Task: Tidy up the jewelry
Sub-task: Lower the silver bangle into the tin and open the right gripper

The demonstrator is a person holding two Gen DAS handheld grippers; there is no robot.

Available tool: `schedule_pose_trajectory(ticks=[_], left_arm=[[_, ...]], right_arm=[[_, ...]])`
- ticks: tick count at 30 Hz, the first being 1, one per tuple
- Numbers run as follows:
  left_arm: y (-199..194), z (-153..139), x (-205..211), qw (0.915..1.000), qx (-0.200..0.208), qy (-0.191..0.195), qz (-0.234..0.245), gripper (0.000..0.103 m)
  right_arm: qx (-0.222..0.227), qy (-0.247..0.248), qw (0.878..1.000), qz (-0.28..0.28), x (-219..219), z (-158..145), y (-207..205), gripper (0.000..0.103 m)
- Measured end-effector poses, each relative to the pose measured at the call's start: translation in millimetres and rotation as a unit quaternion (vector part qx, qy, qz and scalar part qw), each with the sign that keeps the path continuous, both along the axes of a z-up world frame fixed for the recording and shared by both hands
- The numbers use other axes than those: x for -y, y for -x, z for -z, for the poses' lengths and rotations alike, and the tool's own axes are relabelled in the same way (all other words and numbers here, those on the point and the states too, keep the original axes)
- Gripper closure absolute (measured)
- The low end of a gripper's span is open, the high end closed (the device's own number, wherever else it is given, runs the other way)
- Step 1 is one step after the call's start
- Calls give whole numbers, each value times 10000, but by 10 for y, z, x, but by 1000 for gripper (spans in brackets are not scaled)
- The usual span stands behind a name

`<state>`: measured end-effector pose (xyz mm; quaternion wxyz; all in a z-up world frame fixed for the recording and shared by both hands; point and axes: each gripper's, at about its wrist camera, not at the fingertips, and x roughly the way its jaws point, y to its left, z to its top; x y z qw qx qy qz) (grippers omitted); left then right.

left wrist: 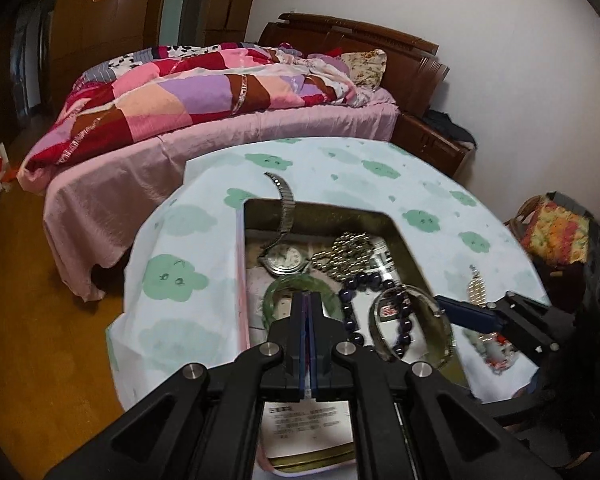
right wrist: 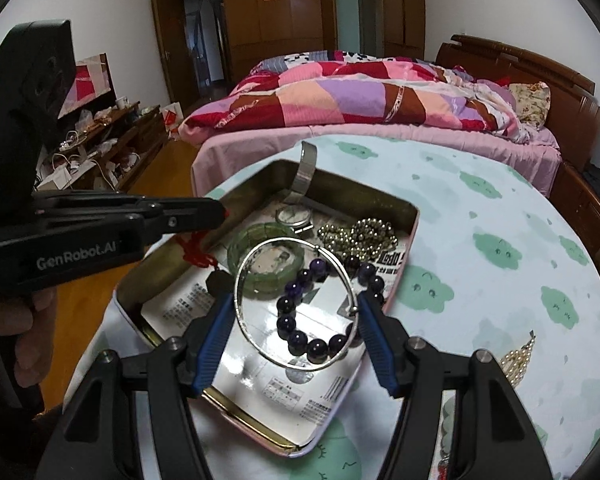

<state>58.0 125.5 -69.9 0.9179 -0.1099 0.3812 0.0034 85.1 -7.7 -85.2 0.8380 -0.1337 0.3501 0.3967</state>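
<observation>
At frame centre, both views: counter (right wrist: 500,216) under cloud-print cloth, carrying open tin (right wrist: 414,216). Inside tin: watch (left wrist: 286,258), green bangle (right wrist: 256,240), purple bead bracelet (right wrist: 300,340). Right hand-held gripper (right wrist: 296,320) clamped on silver bangle (right wrist: 260,256) above tin. Left hand-held gripper (left wrist: 310,312) pressed together, empty.

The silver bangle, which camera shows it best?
The right wrist view. There the silver bangle appears as a full ring, held between the right gripper pads above the tin. The left wrist view shows it side-on, at an angle and blurrier.
</observation>
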Motion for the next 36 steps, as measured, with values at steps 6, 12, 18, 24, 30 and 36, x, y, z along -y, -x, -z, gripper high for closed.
schedule_pose_trajectory(ticks=[6,12,18,24,30,36], left_arm=[[5,61,0,10000,-83,8,38,103],[-13,102,10,9999,-156,12,48,103],[-20,121,12,9997,-234,-29,-4,103],[-33,124,25,9995,-323,-45,-24,92],[26,42,85,9999,-125,-25,55,45],[59,-39,90,9999,26,-47,-101,39]], right_arm=[[46,91,9999,-12,-58,29,30,38],[45,97,9999,31,-76,36,14,38],[17,108,9999,22,-81,38,2,37],[46,75,10000,37,-61,15,1,35],[56,1,10000,63,-19,8,22,31],[118,-89,9997,168,95,-45,70,30]])
